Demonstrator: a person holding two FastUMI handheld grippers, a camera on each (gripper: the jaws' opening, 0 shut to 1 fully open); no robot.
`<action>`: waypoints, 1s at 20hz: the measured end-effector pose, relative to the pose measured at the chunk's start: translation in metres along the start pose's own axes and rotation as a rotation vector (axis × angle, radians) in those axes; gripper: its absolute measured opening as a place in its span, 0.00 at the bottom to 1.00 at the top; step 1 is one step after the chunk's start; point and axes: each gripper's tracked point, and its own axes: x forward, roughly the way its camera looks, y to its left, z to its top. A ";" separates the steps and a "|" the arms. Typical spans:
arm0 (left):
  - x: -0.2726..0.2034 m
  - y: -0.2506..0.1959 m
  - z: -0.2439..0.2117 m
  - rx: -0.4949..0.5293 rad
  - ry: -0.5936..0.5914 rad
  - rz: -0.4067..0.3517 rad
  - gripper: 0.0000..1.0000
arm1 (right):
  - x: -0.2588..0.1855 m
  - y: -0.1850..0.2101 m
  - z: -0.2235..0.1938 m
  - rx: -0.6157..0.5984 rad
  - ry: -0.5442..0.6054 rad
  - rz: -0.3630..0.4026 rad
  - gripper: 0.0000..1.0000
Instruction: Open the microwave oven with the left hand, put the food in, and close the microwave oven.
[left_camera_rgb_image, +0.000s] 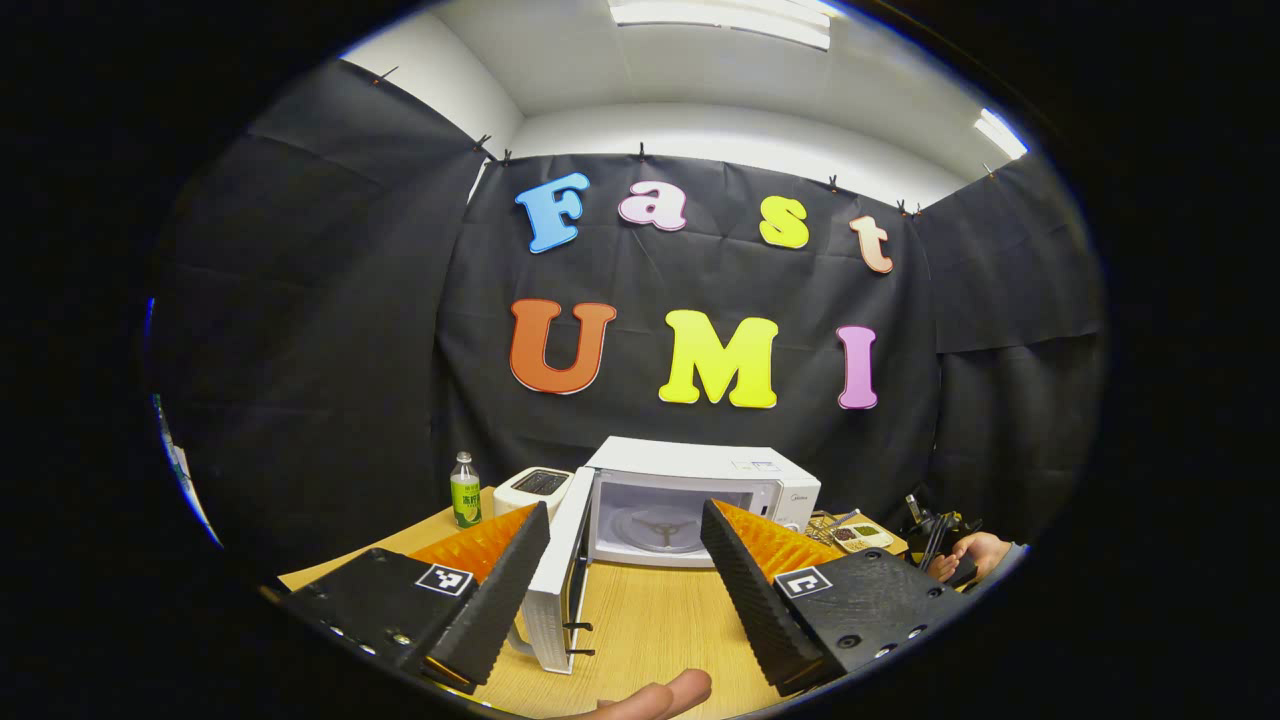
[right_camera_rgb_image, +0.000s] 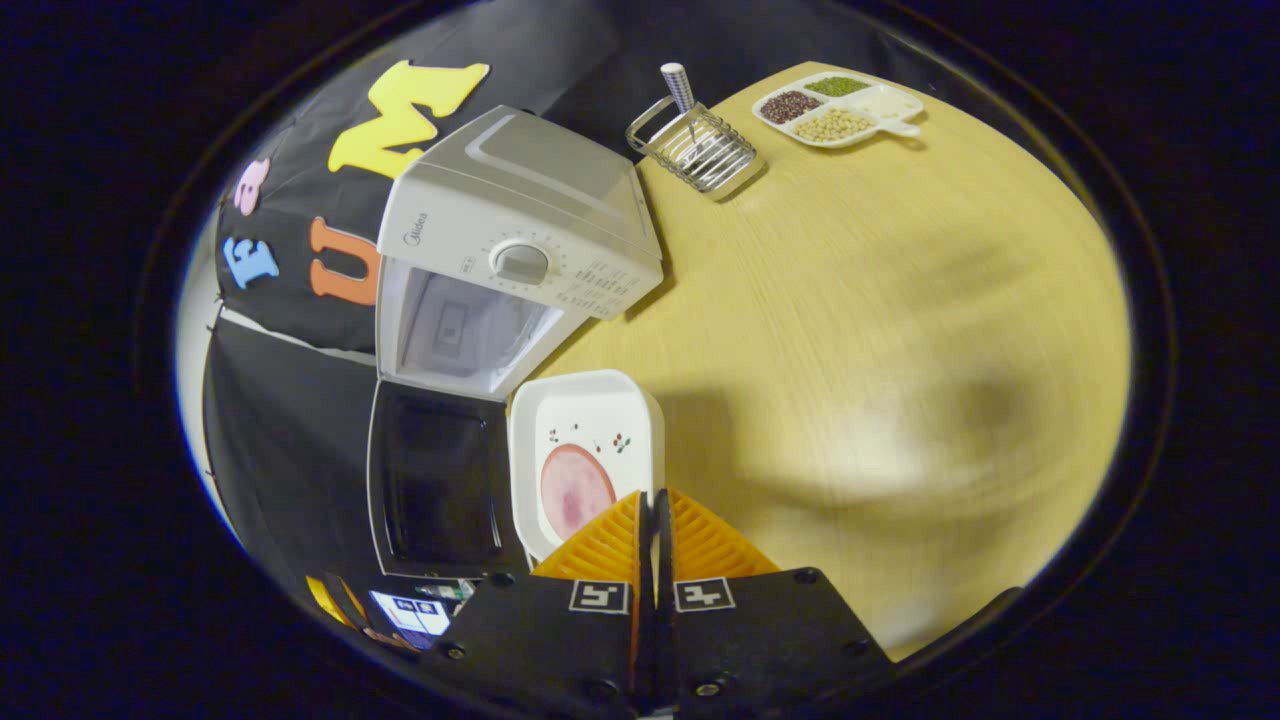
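The white microwave (left_camera_rgb_image: 700, 465) stands on the wooden table with its door (left_camera_rgb_image: 560, 580) swung wide to the left, and the glass turntable (left_camera_rgb_image: 660, 528) shows inside. My left gripper (left_camera_rgb_image: 626, 508) is open in front of the cavity, holding nothing. In the right gripper view the scene is tilted: the microwave (right_camera_rgb_image: 520, 200) has its cavity (right_camera_rgb_image: 460, 330) open and its dark door (right_camera_rgb_image: 435, 480) hanging out. My right gripper (right_camera_rgb_image: 652, 495) is shut on the rim of a white dish (right_camera_rgb_image: 585, 420) carrying a round pink slice of food (right_camera_rgb_image: 575, 490), just outside the cavity.
A green bottle (left_camera_rgb_image: 465, 490) and a white toaster (left_camera_rgb_image: 535, 487) stand left of the microwave. To its right are a wire rack (right_camera_rgb_image: 695, 150) and a divided tray of beans (right_camera_rgb_image: 838, 105). A hand (left_camera_rgb_image: 965, 555) is at the right. A wide stretch of table (right_camera_rgb_image: 880, 350) is bare.
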 end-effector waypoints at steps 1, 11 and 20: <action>-0.003 0.005 -0.001 -0.008 0.000 0.001 0.94 | 0.007 0.007 -0.006 0.028 -0.007 0.007 0.00; -0.023 0.049 0.000 0.030 -0.014 0.067 0.94 | 0.079 0.092 -0.017 0.179 -0.218 0.017 0.00; -0.025 0.066 0.009 0.083 -0.017 0.103 0.93 | 0.132 0.154 0.017 0.323 -0.537 -0.008 0.05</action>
